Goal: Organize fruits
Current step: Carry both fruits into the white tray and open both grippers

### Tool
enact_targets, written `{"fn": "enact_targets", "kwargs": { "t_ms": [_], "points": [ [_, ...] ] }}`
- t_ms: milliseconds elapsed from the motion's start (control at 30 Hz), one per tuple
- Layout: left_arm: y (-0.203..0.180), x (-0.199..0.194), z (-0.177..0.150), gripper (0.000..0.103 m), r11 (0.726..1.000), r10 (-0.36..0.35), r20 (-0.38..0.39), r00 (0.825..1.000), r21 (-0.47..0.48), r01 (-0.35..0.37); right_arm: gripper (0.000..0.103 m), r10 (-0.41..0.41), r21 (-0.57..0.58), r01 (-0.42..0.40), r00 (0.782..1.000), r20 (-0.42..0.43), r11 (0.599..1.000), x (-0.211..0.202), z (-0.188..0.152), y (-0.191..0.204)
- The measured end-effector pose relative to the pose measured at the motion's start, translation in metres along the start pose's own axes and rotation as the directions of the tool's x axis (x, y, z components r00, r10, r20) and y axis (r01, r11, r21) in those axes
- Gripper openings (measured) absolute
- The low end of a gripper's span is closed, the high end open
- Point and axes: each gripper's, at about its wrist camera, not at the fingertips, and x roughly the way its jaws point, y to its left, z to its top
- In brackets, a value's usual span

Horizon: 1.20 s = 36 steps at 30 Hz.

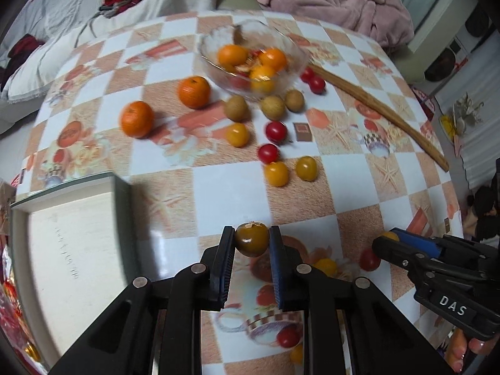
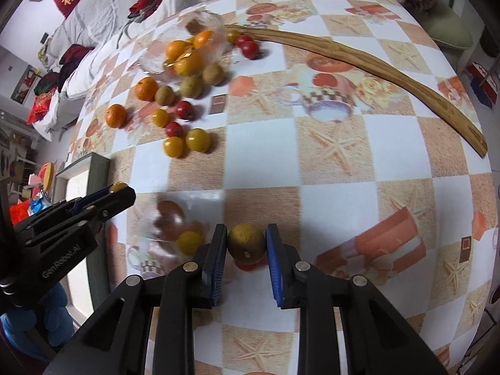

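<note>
My left gripper [image 1: 252,240] is shut on a dark yellow cherry tomato [image 1: 252,239] with a dried stem cap, held just above the checked tablecloth. In the right wrist view that gripper [image 2: 120,189] enters from the left with the tomato at its tips. My right gripper [image 2: 246,245] is shut on a brownish-yellow round fruit [image 2: 246,243], low over the table. A glass bowl [image 1: 290,47] holding oranges stands at the far side. Around it lie loose oranges [image 1: 193,91], brown round fruits [image 1: 236,107], red tomatoes [image 1: 276,131] and yellow tomatoes [image 1: 276,173].
A long curved wooden stick [image 2: 359,59] lies across the far right of the table. A white tray with a dark rim [image 1: 122,206] sits at the left edge. More tomatoes lie under the grippers, one yellow [image 2: 189,242] and one red [image 1: 369,259]. Bedding and clothes lie beyond the table.
</note>
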Motion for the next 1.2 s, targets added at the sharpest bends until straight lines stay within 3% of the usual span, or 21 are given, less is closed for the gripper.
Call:
{"fn": "enact_targets", "kwargs": {
  "t_ms": [400,733,967,1200],
  "points": [
    [0.094,-0.047,-0.031,0.023,0.987,0.083,0.052,0.995,-0.143,-0.074,0.028,0.049,-0.162,-0.052,0.999,-0.021,0.985,0.014,0.012,0.088],
    [0.182,-0.050,-0.066,0.023,0.933,0.217,0.004,0.976,-0.293,-0.206,0.028,0.111,-0.320,-0.124,0.992,-0.058,0.939,0.035,0.023,0.184],
    [0.213,-0.031,-0.078,0.023,0.901,0.255,-0.039,0.966,-0.353,-0.252,0.028,0.109,-0.407,-0.137,0.990,-0.092,0.903,0.070,0.028,0.241],
    [0.215,-0.025,-0.082,0.024,0.895,0.280,-0.041,0.959,-0.349,-0.277,0.028,0.057,-0.443,-0.096,0.993,-0.100,0.891,0.096,0.031,0.257]
  ]
}}
